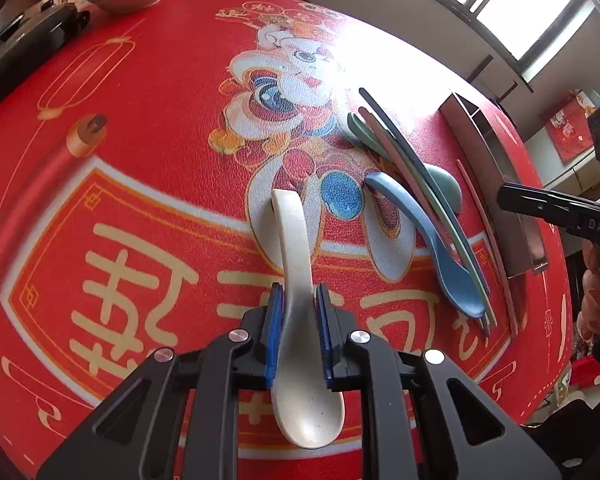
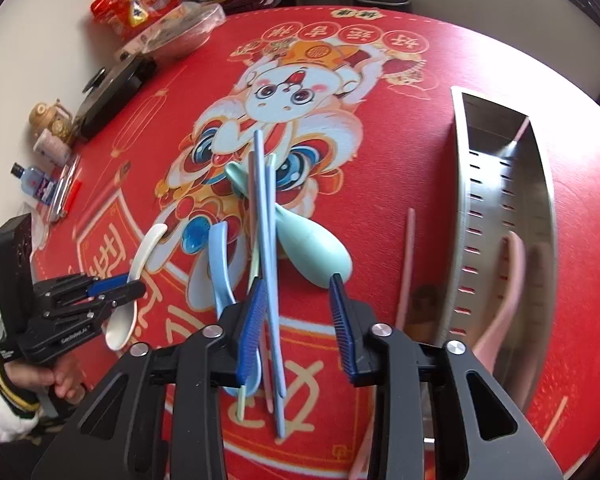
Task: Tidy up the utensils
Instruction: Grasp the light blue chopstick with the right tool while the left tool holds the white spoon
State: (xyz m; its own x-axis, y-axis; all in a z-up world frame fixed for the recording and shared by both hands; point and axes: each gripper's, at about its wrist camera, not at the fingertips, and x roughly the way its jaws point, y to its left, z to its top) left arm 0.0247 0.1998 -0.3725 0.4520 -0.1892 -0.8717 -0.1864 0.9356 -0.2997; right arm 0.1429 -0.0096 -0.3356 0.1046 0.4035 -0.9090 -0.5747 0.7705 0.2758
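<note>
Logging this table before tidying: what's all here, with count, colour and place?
white plastic spoon: 1, white, in left gripper
blue plastic spoon: 1, blue, partly under chopsticks
mint-green plastic spoon: 1, mint, under chopsticks
plastic chopsticks: several, blue/pink/green, piled mid-table
lone pink chopstick: 1, pink, beside holder
pink plastic spoon: 1, pink, inside holder
slotted steel holder: 1, silver, on its side
printed table cover: 1, red, underneath
left gripper: 1, black, shut on white spoon
right gripper: 1, black, open above chopsticks
</note>
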